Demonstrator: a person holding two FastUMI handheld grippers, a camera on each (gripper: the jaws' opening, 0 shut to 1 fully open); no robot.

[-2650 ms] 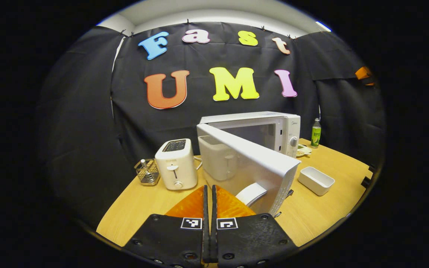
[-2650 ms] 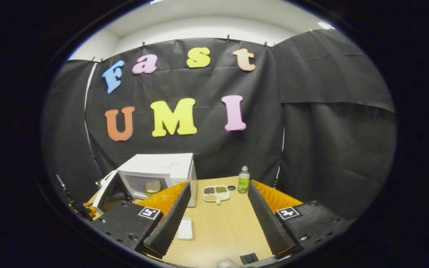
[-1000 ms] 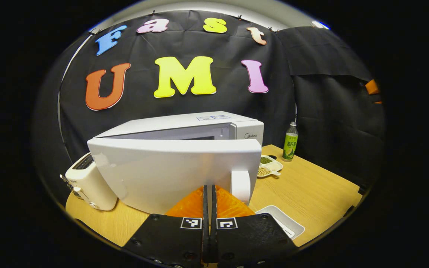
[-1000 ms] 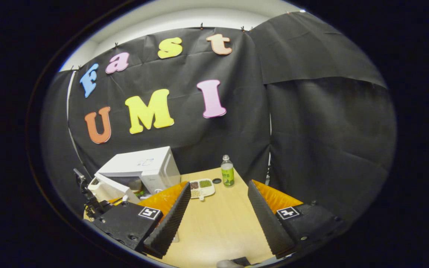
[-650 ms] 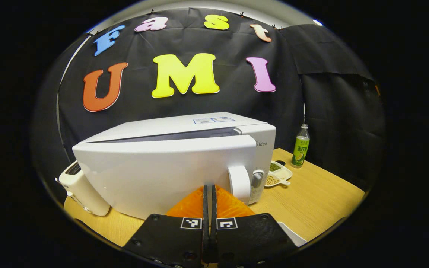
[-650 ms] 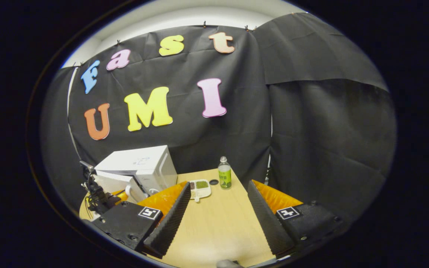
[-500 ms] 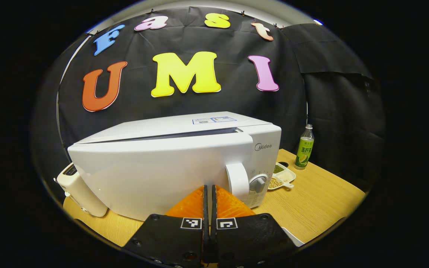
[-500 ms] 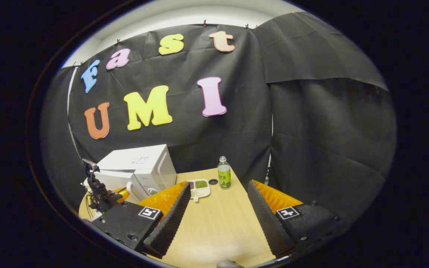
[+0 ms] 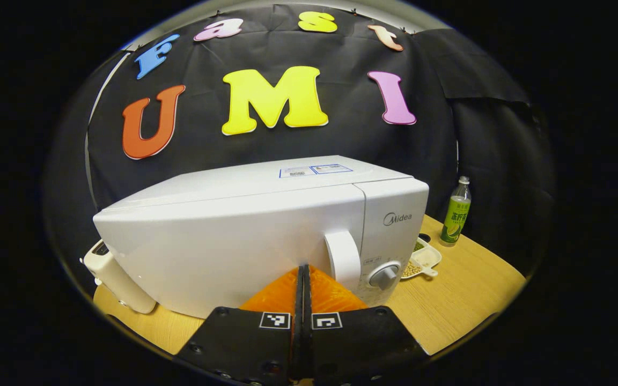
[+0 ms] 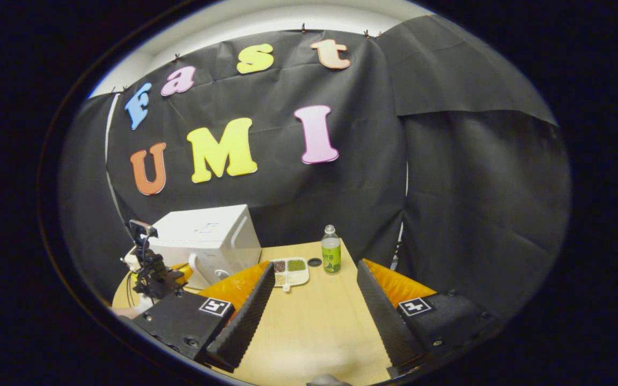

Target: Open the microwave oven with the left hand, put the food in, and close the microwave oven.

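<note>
Two seconds ago the door (image 9: 223, 252) stood ajar; now it is pressed flush to the microwave (image 9: 266, 225) on the table (image 9: 459, 295) by the closed left hand-held gripper (image 9: 302, 284). The food is judged shut inside, the task nearly finished. The right hand-held gripper (image 10: 314, 300) is held open, empty.

White microwave oven (image 9: 244, 230), door closed

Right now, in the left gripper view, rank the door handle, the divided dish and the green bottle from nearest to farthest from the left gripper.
1. Door handle, just right of the left gripper.
2. Divided dish, right of the microwave.
3. Green bottle, far right, by the wall.
</note>
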